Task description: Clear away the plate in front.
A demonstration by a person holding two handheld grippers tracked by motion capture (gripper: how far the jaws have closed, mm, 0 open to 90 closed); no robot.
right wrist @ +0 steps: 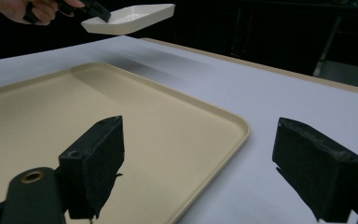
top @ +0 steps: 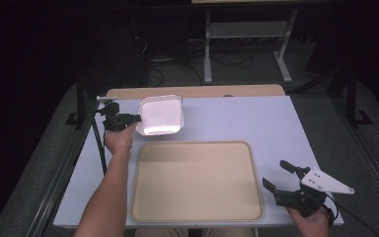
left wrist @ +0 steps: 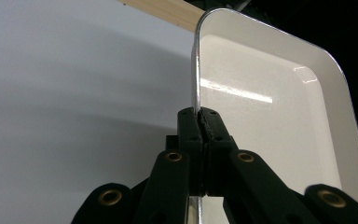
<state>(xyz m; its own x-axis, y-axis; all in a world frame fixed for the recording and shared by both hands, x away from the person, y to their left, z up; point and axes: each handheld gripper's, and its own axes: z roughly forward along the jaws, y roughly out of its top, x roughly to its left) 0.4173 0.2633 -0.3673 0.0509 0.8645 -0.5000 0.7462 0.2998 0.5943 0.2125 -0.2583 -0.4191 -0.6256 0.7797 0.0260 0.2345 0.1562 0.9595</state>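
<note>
White dish [top: 160, 114]: rim was clamped by left gripper [top: 137, 118], held above table [top: 256, 123]. Right gripper [top: 282, 177]: jaws were spread wide, nothing gripped, beside tray [top: 197, 207].

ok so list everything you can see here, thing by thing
dish: 1, white, held off the table by its rim, above the far left area
tray: 1, beige, lying flat on the near middle of the table
table: 1, pale grey top with a wooden far edge
metal frame: 1, light grey, on the floor beyond the table
left tool: 1, black, shut on the dish rim
right tool: 1, black, open, right of the tray
</note>
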